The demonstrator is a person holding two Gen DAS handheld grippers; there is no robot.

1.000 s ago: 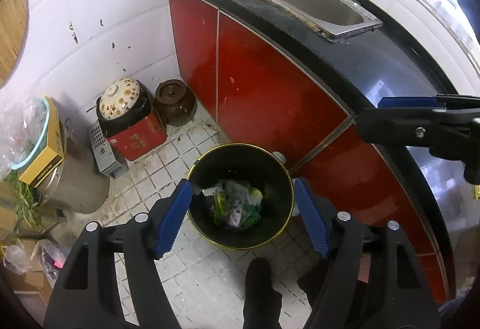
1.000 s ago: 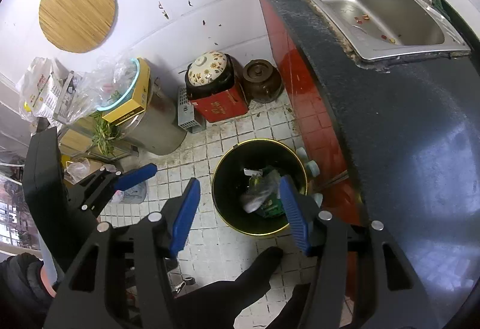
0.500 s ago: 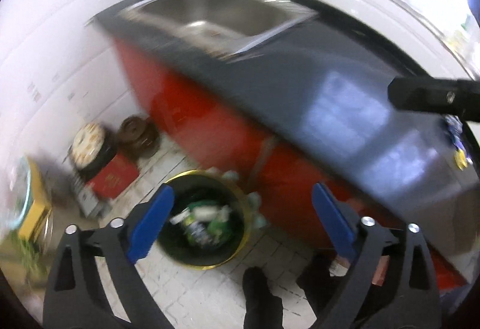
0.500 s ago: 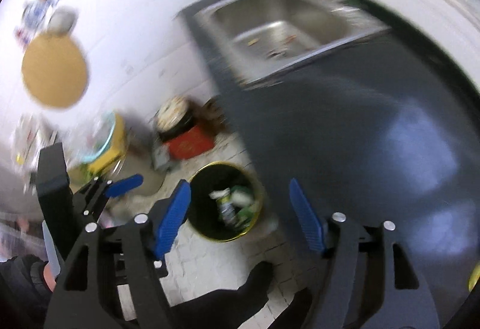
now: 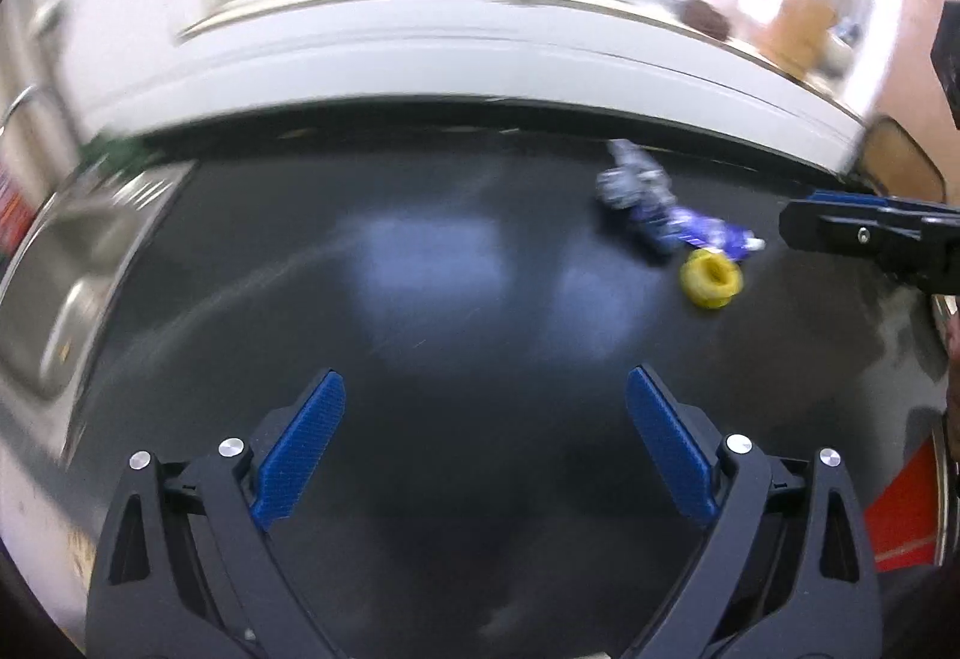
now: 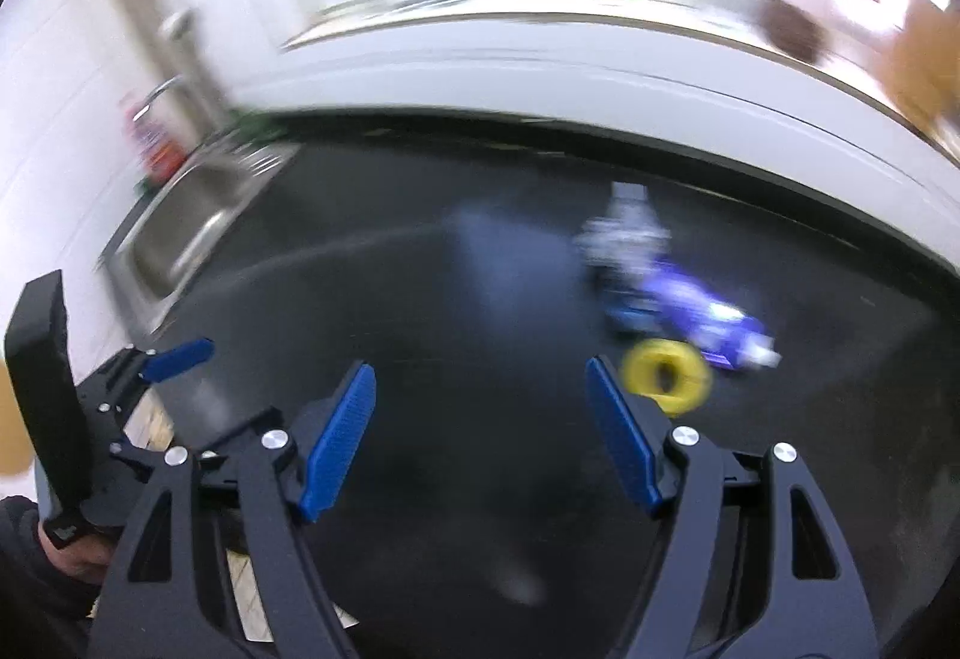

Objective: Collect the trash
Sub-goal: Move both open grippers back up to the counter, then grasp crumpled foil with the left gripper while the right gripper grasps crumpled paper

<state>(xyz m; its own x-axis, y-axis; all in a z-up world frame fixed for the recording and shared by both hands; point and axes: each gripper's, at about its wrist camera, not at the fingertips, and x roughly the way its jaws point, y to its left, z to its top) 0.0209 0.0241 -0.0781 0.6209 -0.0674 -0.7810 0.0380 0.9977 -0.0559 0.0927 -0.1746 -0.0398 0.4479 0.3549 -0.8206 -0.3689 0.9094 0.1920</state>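
Observation:
Both views are blurred by motion. On the black countertop [image 5: 456, 299] lie a crumpled blue and silver wrapper [image 5: 660, 206] and a yellow ring-shaped piece [image 5: 711, 278]. They also show in the right wrist view: the wrapper [image 6: 678, 287] and the yellow ring [image 6: 666, 377]. My left gripper [image 5: 486, 443] is open and empty above the counter, left of the trash. My right gripper [image 6: 480, 437] is open and empty; the ring lies just beyond its right finger [image 6: 621, 443]. The right gripper shows at the right edge of the left wrist view [image 5: 864, 233].
A steel sink [image 5: 60, 275] is set in the counter at the left, also in the right wrist view [image 6: 186, 233]. A white tiled wall [image 5: 480, 47] and bright window sill run behind the counter. The left gripper shows at the left in the right wrist view [image 6: 174, 356].
Both grippers swung up from the bin on the floor to face the countertop. The bin has left view; the wrapper and yellow ring have come into view. Both stay open.

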